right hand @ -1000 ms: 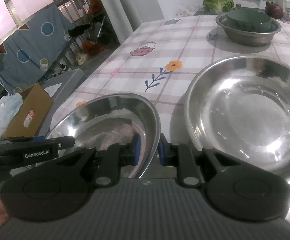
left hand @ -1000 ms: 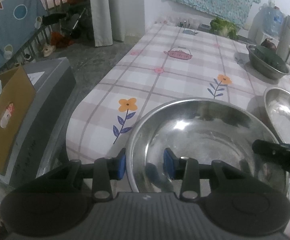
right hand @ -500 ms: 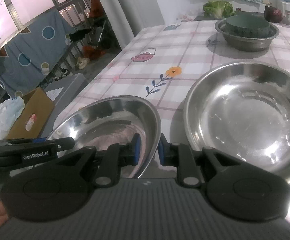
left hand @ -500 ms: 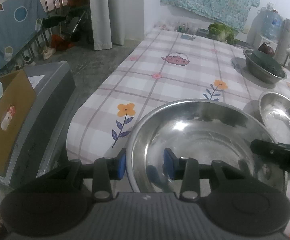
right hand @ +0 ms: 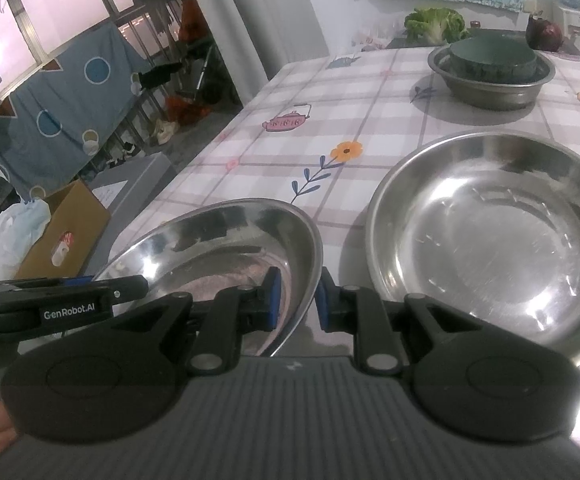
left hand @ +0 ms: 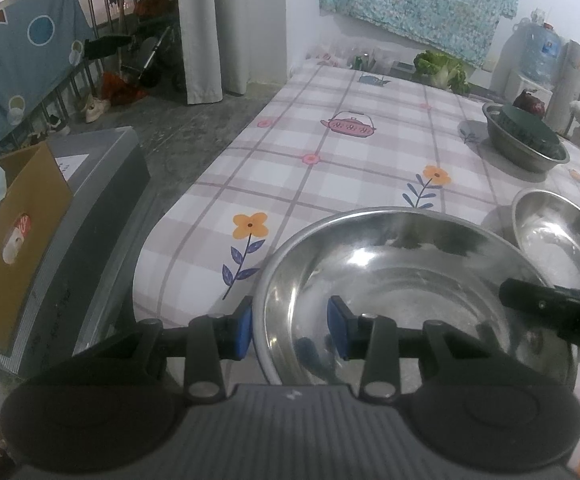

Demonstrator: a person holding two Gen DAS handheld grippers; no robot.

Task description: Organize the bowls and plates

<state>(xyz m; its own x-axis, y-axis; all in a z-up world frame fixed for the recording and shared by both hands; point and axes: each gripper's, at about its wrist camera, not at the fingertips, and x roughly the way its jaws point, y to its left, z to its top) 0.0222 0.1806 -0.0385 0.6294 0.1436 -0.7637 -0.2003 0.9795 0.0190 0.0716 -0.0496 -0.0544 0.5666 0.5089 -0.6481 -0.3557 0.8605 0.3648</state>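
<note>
A steel bowl [left hand: 409,280] is held near the table's front left corner; it also shows in the right wrist view [right hand: 226,248]. My left gripper [left hand: 290,326] straddles its left rim, one pad outside and one inside, with a gap to the inner pad. My right gripper [right hand: 295,300] is shut on its right rim. A second, wider steel bowl [right hand: 489,232] rests on the table to the right, also in the left wrist view [left hand: 557,232].
A third steel bowl [right hand: 489,80] holding a dark green bowl [right hand: 489,56] stands further back. The table [left hand: 349,152] has a checked flower cloth. A cardboard box [left hand: 10,240] on a grey bin sits left of the table. Cabbage [right hand: 433,24] lies at the far end.
Both grippers and the held bowl have risen and tilted, so the table and far bowls sit lower and farther in both views. The grips look unchanged.
</note>
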